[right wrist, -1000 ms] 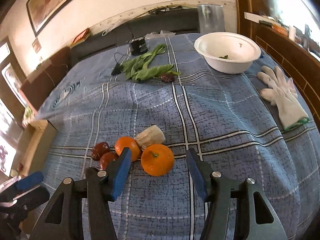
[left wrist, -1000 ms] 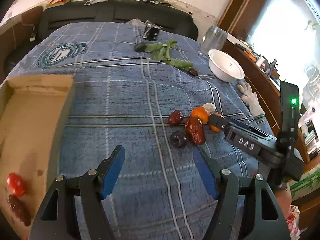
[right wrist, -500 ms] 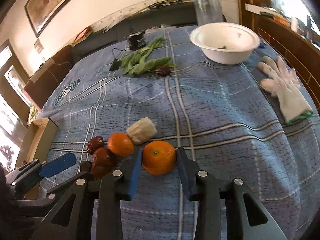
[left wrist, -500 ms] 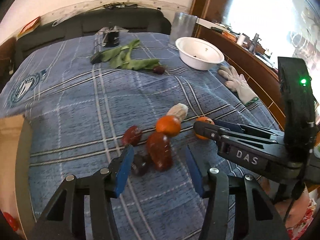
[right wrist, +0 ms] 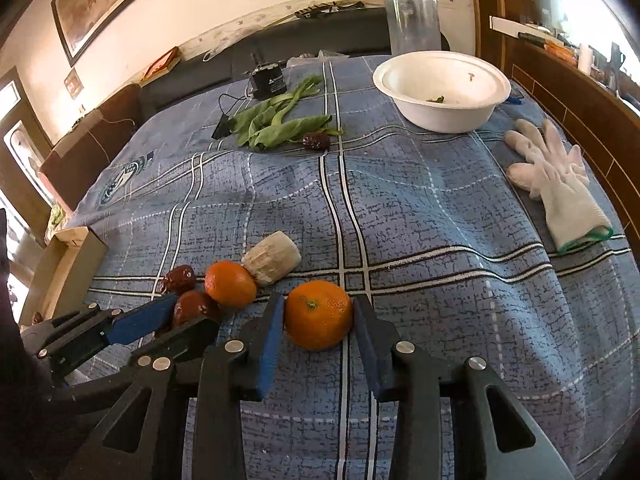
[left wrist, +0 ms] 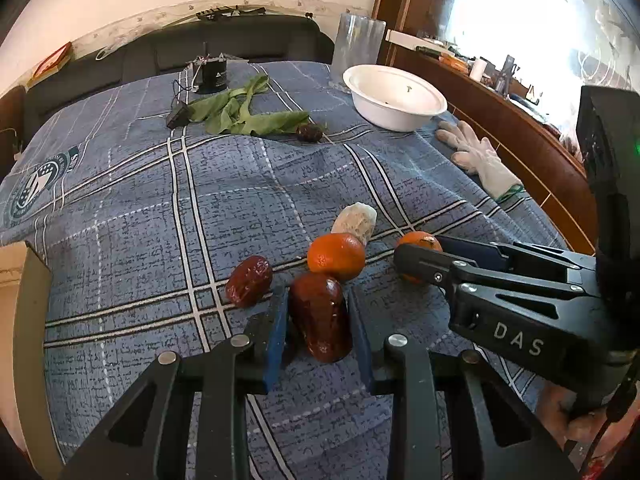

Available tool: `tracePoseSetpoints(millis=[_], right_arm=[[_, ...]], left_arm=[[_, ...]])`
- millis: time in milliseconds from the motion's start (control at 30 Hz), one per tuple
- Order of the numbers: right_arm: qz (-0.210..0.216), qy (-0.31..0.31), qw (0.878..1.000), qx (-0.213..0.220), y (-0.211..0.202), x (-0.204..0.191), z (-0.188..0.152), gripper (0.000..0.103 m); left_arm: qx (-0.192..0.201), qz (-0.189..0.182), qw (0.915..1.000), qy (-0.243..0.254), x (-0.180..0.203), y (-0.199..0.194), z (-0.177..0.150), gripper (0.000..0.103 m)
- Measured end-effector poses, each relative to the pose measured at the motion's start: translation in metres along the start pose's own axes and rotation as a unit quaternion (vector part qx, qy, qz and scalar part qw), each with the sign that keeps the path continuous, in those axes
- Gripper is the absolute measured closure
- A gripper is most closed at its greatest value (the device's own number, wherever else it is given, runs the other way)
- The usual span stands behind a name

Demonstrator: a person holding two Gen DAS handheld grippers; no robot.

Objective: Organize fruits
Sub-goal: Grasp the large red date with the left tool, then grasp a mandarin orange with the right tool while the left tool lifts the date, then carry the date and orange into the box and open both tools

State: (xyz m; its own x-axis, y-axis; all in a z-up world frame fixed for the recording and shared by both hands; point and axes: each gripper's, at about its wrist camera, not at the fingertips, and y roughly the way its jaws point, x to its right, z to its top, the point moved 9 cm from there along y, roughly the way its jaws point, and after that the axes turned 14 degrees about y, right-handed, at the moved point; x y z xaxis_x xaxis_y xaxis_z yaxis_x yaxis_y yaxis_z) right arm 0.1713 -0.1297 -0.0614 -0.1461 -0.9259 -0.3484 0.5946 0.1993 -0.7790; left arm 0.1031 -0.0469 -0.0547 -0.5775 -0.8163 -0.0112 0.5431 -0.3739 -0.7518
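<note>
My left gripper (left wrist: 318, 320) is shut on a large dark red date (left wrist: 321, 317) on the blue plaid cloth. A smaller red date (left wrist: 249, 281) lies to its left and an orange (left wrist: 336, 256) just behind it. My right gripper (right wrist: 318, 322) is shut on a second orange (right wrist: 318, 314), which rests on the cloth. In the right wrist view the left gripper (right wrist: 176, 320) shows at lower left with the large date (right wrist: 192, 307) between its fingers. A pale lumpy piece (right wrist: 272, 258) lies behind the first orange (right wrist: 230, 283).
A white bowl (right wrist: 442, 90) stands at the back right, with a clear glass (right wrist: 412, 24) behind it. Green leaves (right wrist: 276, 122), a dark date (right wrist: 316, 141) and a black device (right wrist: 268, 80) lie at the back. A white glove (right wrist: 556, 184) lies right. A cardboard box (right wrist: 68, 256) is at left.
Both grippers have closed: the left around the large date, the right around the orange. The left gripper moved forward over the fruit cluster.
</note>
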Motion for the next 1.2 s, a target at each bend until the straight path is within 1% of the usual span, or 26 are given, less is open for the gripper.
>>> tracePoseSetpoints(millis=[267, 733, 833, 933, 1000, 1033, 1200], right_arm=[[0.002, 0.009, 1.000, 0.015, -0.005, 0.002, 0.005, 0.066], [-0.013, 0.009, 0.999, 0.046, -0.013, 0.005, 0.011, 0.066], [-0.012, 0.007, 0.999, 0.050, -0.014, 0.004, 0.011, 0.066], [-0.011, 0.000, 0.999, 0.053, -0.016, 0.000, 0.009, 0.066], [-0.008, -0.006, 0.998, 0.057, -0.018, -0.004, 0.007, 0.066], [-0.005, -0.009, 0.998, 0.060, -0.020, -0.007, 0.006, 0.066], [0.008, -0.028, 0.998, 0.064, -0.028, -0.023, -0.008, 0.065]], left_arm=[[0.017, 0.010, 0.9998, -0.009, -0.005, -0.010, -0.003, 0.075], [0.045, 0.037, 0.9977, -0.035, -0.021, -0.030, -0.004, 0.074], [0.049, 0.036, 0.9972, -0.045, -0.025, -0.034, -0.004, 0.074], [0.051, 0.021, 0.9958, -0.074, -0.032, -0.043, -0.008, 0.074], [0.059, 0.008, 0.9928, -0.104, -0.038, -0.058, -0.015, 0.074], [0.062, 0.007, 0.9918, -0.111, -0.040, -0.064, -0.018, 0.074], [0.083, 0.028, 0.9852, -0.147, -0.052, -0.111, -0.048, 0.074]])
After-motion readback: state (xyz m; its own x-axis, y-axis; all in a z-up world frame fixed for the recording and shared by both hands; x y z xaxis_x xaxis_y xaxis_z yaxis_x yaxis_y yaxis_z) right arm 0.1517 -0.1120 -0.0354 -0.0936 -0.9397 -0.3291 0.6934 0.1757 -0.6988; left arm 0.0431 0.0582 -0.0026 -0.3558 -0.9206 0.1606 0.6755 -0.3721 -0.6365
